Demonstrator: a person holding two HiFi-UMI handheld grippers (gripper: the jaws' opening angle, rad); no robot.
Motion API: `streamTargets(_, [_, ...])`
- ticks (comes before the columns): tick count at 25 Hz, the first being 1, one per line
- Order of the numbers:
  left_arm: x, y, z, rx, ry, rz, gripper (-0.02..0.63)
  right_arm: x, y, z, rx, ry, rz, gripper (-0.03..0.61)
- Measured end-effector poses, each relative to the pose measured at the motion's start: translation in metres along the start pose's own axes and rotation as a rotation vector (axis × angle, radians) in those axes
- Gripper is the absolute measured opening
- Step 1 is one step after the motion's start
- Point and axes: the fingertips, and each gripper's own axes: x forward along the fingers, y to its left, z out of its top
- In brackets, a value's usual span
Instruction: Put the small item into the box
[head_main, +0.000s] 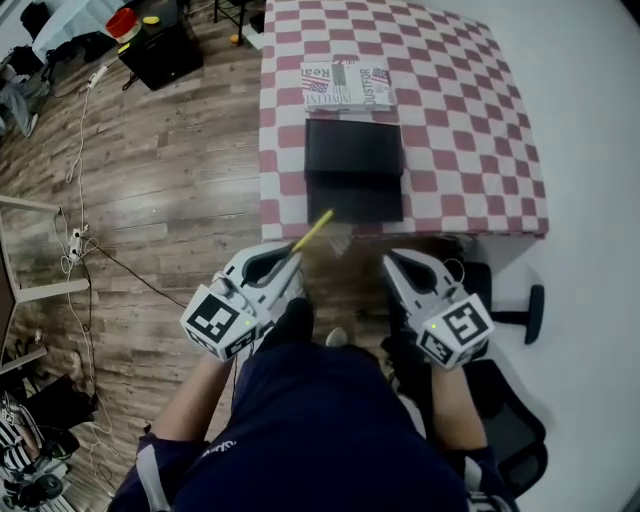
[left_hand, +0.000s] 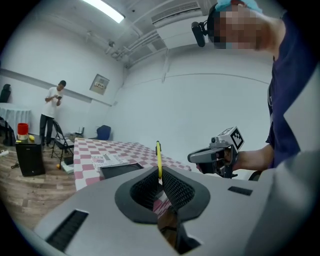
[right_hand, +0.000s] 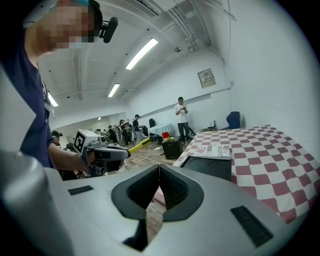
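The task is partway along, as I judge it: the small item is picked up but not yet in the box. My left tongs (head_main: 290, 258) are clamped on it, a thin yellow stick (head_main: 313, 231), perhaps a pen, though I cannot tell for sure. In the left gripper view it stands pinched between the ribbed pads, with most of its length jutting up past the jaw tips. The black box (head_main: 354, 165) lies on the checked desk (head_main: 460, 120), close to the near edge, with a printed sheet (head_main: 346, 85) just beyond it. The box shows two dark sections, one behind the other. I take it to be open, but I cannot say which part is the lid. Nothing shows inside it. What is left is the carry across the desk edge, lining the stick up over the box and letting go.

Both tongs are held low in front of my body, over the wooden floor (head_main: 170, 190) and short of the desk. The left tongs point forward and to the right, so the stick slants toward the box, and its far end seems to reach about the near desk edge. My right tongs (head_main: 392, 258) hang alongside, level with the left and apart from them, aimed at the desk. Their jaws are pressed together with nothing between them.
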Motion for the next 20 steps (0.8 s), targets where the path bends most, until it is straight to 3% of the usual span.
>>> streamTargets(10, [0.022, 0.066, 0.011, 0.0, 0.046, -0.076, 0.046, 0.062, -0.021, 0.029, 0.028, 0.005, -0.049, 0.017])
streamTargets(20, [0.053, 0.089, 0.002, -0.026, 0.114, -0.11, 0.046, 0.09, -0.043, 0.038, 0.039, 0.029, -0.05, 0.017])
